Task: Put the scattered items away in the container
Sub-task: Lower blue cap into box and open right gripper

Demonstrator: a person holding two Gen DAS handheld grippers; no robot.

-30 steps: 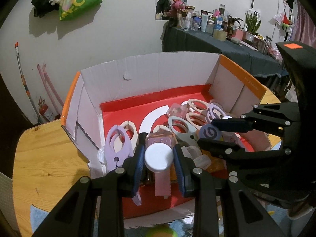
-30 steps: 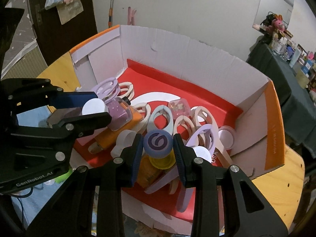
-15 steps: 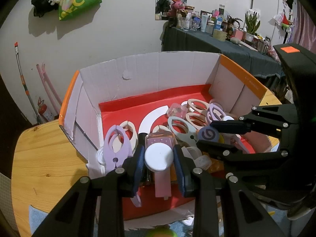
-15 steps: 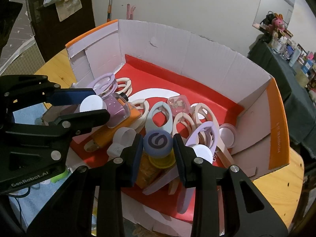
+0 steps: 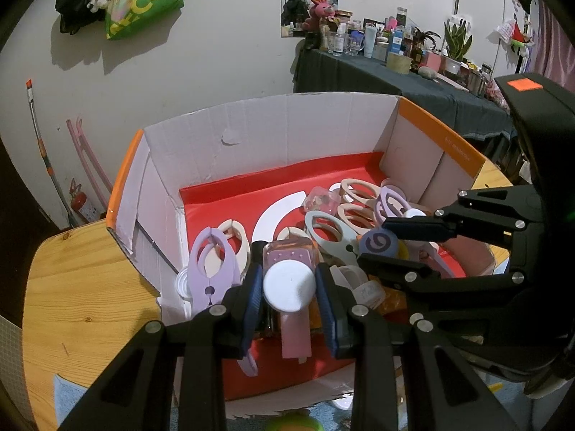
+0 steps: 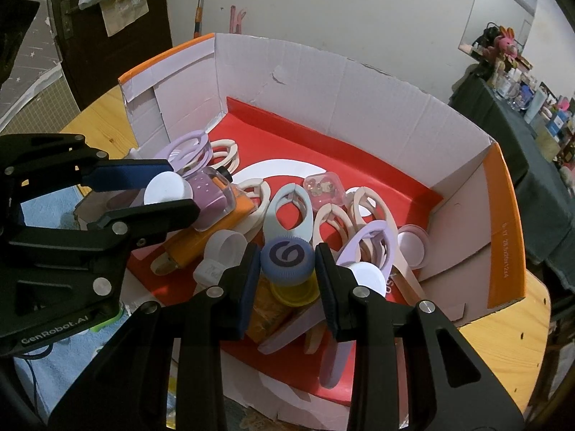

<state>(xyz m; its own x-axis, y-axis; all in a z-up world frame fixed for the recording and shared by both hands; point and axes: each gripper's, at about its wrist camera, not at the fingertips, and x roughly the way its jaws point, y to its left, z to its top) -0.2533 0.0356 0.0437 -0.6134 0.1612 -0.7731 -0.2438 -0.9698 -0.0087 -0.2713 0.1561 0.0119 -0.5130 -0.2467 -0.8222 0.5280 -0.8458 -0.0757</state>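
Observation:
A cardboard box (image 5: 273, 133) with a red floor (image 6: 294, 136) holds several pastel loop-shaped clips, caps and small bottles. My left gripper (image 5: 289, 287) is shut on a white round cap (image 5: 289, 287) and holds it above the box's near left part; it also shows in the right wrist view (image 6: 165, 188). My right gripper (image 6: 287, 258) is shut on a purple-lidded yellow jar (image 6: 287, 258) and holds it above the box's near right part; the jar also shows in the left wrist view (image 5: 379, 244).
The box stands on a round wooden table (image 5: 68, 287). A blue cloth (image 6: 79, 355) lies in front of the box. A dark-clothed table with clutter (image 5: 388, 68) stands against the far wall. A broom (image 5: 43, 151) leans on the wall.
Both grippers have drawn back and up a little from the box, each keeping its item. The box looks slightly farther away.

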